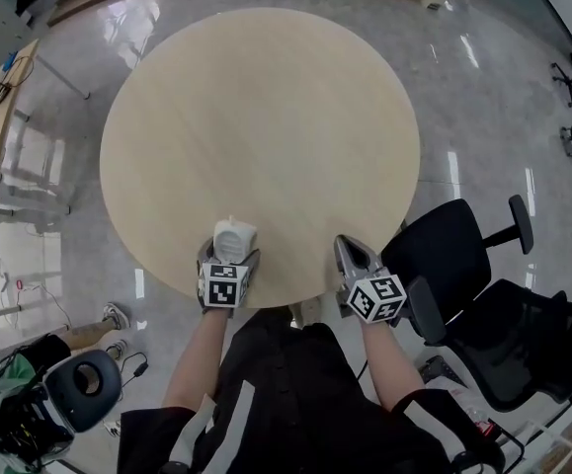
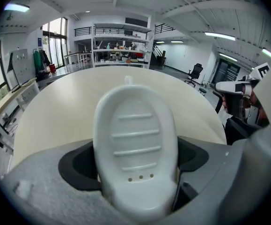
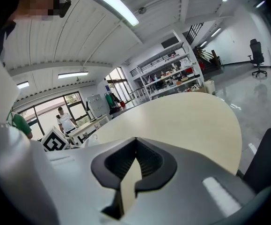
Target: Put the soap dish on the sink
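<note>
White plastic soap dish (image 1: pixel 234 237) sits clamped between the jaws of the left gripper (image 1: pixel 228 261), held at the near edge of a round, pale wood-look table (image 1: pixel 266 107) whose top is otherwise bare. The dish is gripped by its sides, probably so that it can be carried off and set down flat. No sink appears in any view, so the task looks barely begun, the dish in hand but its destination still out of sight. The right gripper (image 1: pixel 349 247) hovers just beside it over the same table edge, its jaws pressed together on nothing, seemingly kept out of the way as a spare.

From the head view the dish is only a small white block, and whether it rests on the tabletop or hangs just above it cannot be told. The left gripper view fills that in: a ribbed oval face with three small drain holes, tilted up toward the camera, and tall shelving (image 2: pixel 121 41) across the hall. The right gripper view alone shows those meeting jaws clearly. Only the head view shows the black office chairs (image 1: pixel 453 255) at the person's right.
</note>
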A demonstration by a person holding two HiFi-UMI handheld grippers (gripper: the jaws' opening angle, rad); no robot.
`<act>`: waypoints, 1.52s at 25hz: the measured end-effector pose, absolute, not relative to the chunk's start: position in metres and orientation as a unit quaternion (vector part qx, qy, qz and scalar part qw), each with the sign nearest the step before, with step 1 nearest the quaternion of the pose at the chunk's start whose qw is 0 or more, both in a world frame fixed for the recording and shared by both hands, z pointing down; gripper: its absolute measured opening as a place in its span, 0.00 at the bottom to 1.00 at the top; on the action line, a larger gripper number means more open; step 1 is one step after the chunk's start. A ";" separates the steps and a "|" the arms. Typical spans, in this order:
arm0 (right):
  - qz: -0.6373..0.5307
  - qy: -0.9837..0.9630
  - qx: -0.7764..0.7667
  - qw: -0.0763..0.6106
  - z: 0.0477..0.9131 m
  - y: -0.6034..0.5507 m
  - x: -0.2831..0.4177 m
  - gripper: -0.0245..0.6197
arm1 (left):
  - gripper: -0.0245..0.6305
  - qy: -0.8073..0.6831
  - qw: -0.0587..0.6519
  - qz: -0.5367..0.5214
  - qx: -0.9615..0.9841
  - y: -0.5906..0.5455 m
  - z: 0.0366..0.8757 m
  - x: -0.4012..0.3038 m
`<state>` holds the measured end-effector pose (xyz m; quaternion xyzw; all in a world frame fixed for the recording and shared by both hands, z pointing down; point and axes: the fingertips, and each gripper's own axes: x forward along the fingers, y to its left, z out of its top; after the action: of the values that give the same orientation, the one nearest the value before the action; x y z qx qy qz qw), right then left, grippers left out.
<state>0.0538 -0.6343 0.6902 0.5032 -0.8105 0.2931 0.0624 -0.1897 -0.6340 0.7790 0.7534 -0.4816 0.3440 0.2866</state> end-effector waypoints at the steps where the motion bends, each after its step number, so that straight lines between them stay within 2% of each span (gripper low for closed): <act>1: 0.293 -0.811 0.503 0.064 0.691 -0.637 0.051 0.05 | 0.76 -0.480 0.288 0.348 0.752 -0.637 0.783 -0.191; 10: 0.282 -0.814 0.503 0.070 0.694 -0.642 0.049 0.05 | 0.76 -0.451 0.292 0.396 0.745 -0.650 0.807 -0.181; 19: 0.284 -0.813 0.505 0.061 0.694 -0.633 0.068 0.05 | 0.76 -0.453 0.293 0.383 0.750 -0.646 0.812 -0.165; 21: 0.281 -0.814 0.504 0.063 0.694 -0.632 0.070 0.05 | 0.80 -0.463 0.296 0.372 0.748 -0.646 0.811 -0.165; 26: 0.273 -0.818 0.503 0.065 0.685 -0.633 0.061 0.05 | 0.81 -0.475 0.291 0.358 0.749 -0.652 0.791 -0.176; 30: 0.265 -0.816 0.510 0.058 0.669 -0.641 0.055 0.05 | 0.80 -0.504 0.272 0.303 0.762 -0.670 0.745 -0.196; 34: 0.254 -0.811 0.525 0.034 0.654 -0.647 0.071 0.05 | 0.78 -0.523 0.212 0.203 0.800 -0.684 0.690 -0.197; 37: 0.240 -0.812 0.532 0.015 0.643 -0.652 0.074 0.05 | 0.72 -0.512 0.185 0.151 0.825 -0.687 0.659 -0.195; 38: 0.234 -0.814 0.532 0.010 0.637 -0.653 0.074 0.05 | 0.66 -0.507 0.177 0.132 0.833 -0.687 0.648 -0.195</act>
<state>0.0735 -0.6527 0.6375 0.5320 -0.8137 0.2341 0.0099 -0.1947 -0.6869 0.6477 0.8329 -0.5075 0.1323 0.1767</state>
